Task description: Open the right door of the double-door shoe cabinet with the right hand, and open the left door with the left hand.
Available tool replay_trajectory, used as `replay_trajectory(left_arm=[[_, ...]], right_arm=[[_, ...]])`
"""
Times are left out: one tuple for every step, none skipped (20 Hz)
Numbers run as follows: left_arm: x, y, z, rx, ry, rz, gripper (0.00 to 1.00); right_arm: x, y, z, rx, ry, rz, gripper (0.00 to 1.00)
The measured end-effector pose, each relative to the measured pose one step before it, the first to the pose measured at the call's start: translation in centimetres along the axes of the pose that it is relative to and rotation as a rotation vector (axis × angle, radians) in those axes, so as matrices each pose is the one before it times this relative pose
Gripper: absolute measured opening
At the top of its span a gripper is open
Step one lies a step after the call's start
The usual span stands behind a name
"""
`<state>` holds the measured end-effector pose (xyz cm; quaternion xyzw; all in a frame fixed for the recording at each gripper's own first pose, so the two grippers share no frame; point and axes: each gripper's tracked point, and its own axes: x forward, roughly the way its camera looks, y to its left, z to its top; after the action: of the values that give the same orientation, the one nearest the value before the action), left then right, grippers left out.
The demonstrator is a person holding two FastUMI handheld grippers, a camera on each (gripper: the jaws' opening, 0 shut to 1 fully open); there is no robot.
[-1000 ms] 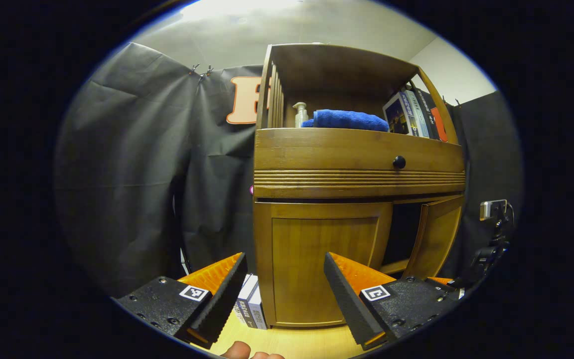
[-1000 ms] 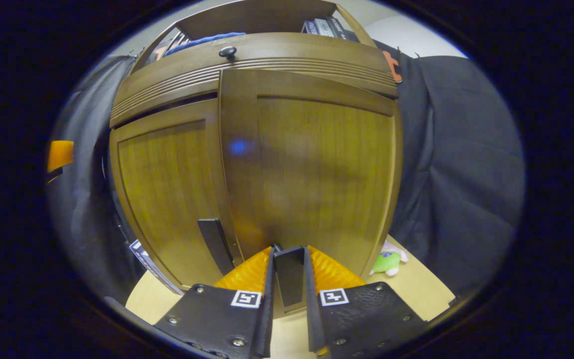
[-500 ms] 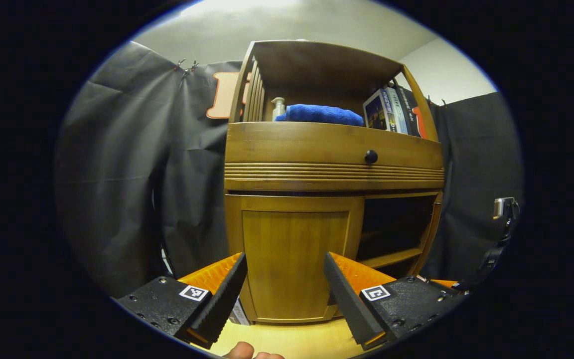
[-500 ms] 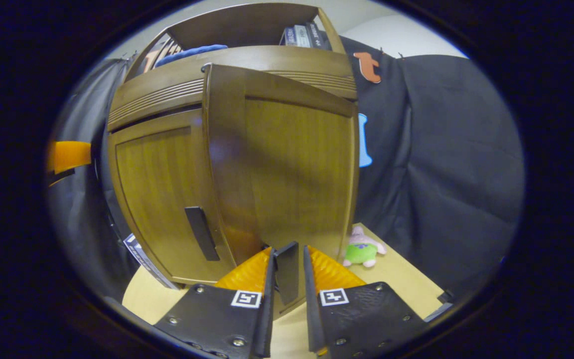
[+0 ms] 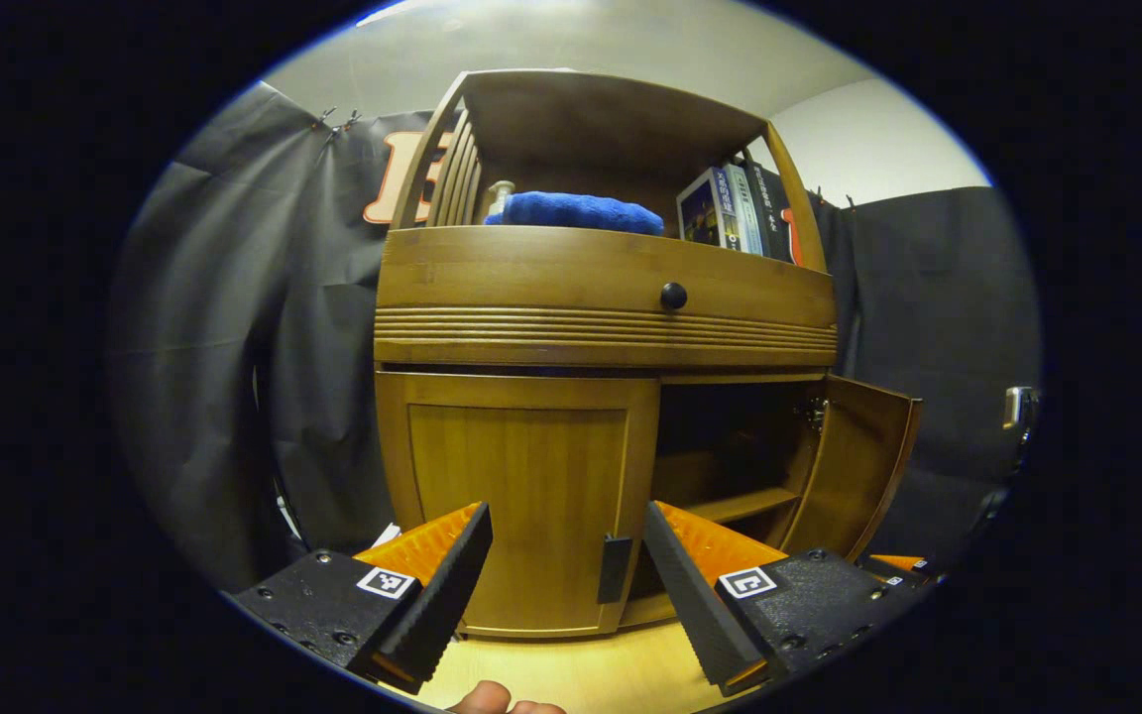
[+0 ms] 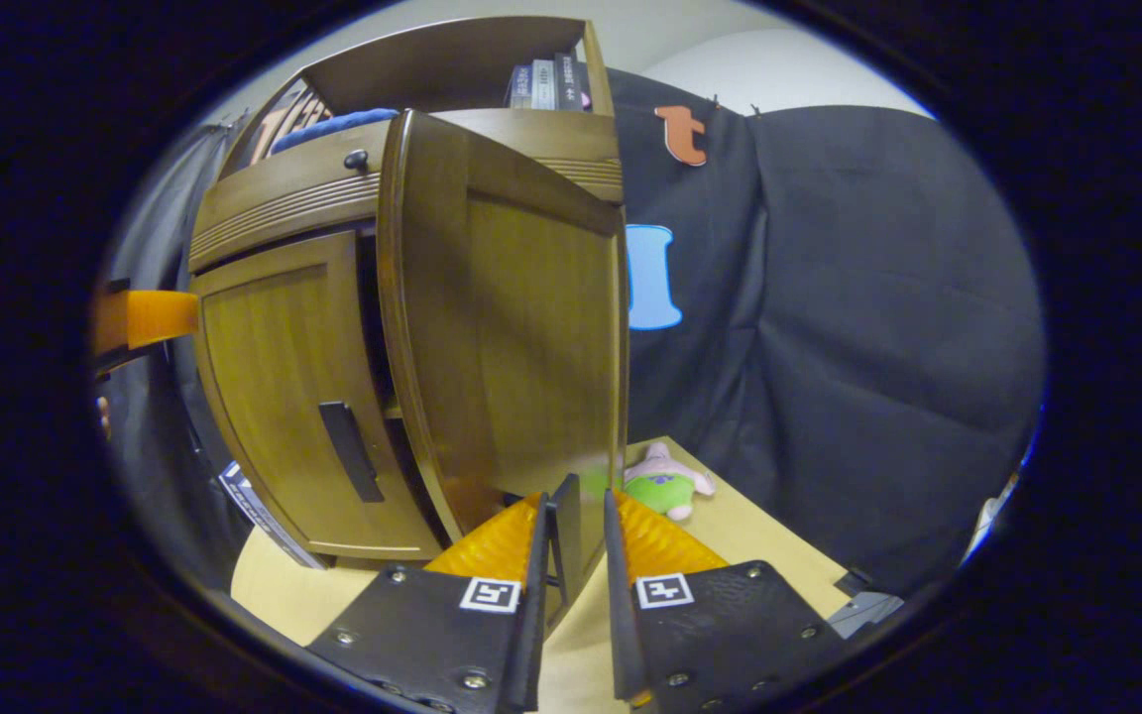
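One plush toy (image 6: 668, 483) lies behind the swung-out right door (image 6: 521, 337).

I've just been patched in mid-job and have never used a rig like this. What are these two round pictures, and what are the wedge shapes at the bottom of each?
There is no robot arm here: a person holds a two-finger gripper in each hand, and a fisheye camera rides on each one. The wedges are that gripper's own jaws.

In the left gripper view, the left gripper is open and holds nothing; it faces the shoe cabinet. The left door is shut, with its dark handle just ahead. The right door stands swung open, showing a shelf inside.

In the right gripper view, the right gripper is shut on the right door's handle.

A blue towel and books sit on the cabinet's upper shelf. A small plush toy lies on the light wooden floor beside the cabinet.
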<state>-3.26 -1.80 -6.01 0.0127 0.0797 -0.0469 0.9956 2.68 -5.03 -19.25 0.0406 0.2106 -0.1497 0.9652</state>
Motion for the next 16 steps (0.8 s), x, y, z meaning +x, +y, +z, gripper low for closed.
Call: replay_trajectory(left_arm=[[0.083, -0.264, -0.209, 0.00261, 0.00431, -0.00764, 0.96], [0.051, -0.212, -0.121, 0.00263, 0.00455, -0.00489, 0.96], [0.063, -0.152, -0.212, 0.00197, 0.00442, -0.00281, 0.96], [0.025, -0.091, -0.176, 0.00131, 0.00400, -0.00141, 0.96], [0.123, -0.029, -0.204, -0.00021, 0.00426, -0.00072, 0.99], [0.139, -0.074, 0.114, 0.00035, 0.00394, 0.00014, 0.99], [0.108, -0.097, -0.100, -0.00156, 0.00539, 0.00118, 0.96], [0.122, -0.069, -0.129, -0.00396, 0.00497, 0.00019, 0.99], [0.134, -0.098, -0.192, -0.00411, 0.00533, -0.00086, 0.96], [0.210, -0.156, -0.155, -0.00282, 0.00664, -0.00224, 0.96], [0.239, -0.178, -0.158, -0.00104, 0.00607, -0.00177, 0.96], [0.240, -0.123, -0.055, 0.00059, 0.00510, -0.00047, 0.92], [0.233, -0.066, -0.159, 0.00170, 0.00485, 0.00073, 0.92], [0.263, -0.127, -0.116, 0.00092, 0.00272, 0.00071, 0.92], [0.321, -0.193, -0.168, 0.00131, 0.00430, -0.00036, 0.96], [0.270, -0.160, -0.155, 0.00037, 0.00413, -0.00022, 0.92]], right_arm=[[-0.075, -0.662, 0.030, 0.00917, 0.00021, -0.01520, 0.28], [-0.083, -0.788, -0.041, 0.00558, -0.00092, -0.01815, 0.28], [-0.190, -0.845, 0.037, 0.00334, -0.00177, -0.01898, 0.28], [-0.057, -0.924, -0.012, 0.00045, -0.00078, -0.01956, 0.28], [-0.021, -0.941, 0.084, 0.00119, -0.00290, -0.01872, 0.28], [0.142, -0.994, 0.072, 0.00144, -0.00174, -0.01881, 0.28], [0.106, -0.863, 0.074, 0.00273, 0.00005, -0.01109, 0.28], [0.077, -0.610, -0.030, 0.00703, 0.00561, 0.00089, 0.28], [-0.414, -0.658, 0.161, 0.01105, 0.00743, 0.00218, 0.27], [0.351, -0.672, 0.017, 0.01335, 0.00065, -0.00147, 0.10], [0.175, -0.604, 0.192, 0.00894, 0.00013, -0.00428, 0.11], [0.108, -0.403, -0.095, 0.00494, -0.00128, -0.00255, 0.13], [0.022, -0.484, 0.123, -0.00007, -0.00139, -0.00141, 0.14], [0.071, -0.608, 0.080, -0.00077, -0.00276, -0.00128, 0.16], [-0.003, -0.489, 0.115, -0.00027, -0.00233, -0.00185, 0.16], [0.088, -0.480, 0.103, 0.00006, -0.00116, -0.00495, 0.16]])
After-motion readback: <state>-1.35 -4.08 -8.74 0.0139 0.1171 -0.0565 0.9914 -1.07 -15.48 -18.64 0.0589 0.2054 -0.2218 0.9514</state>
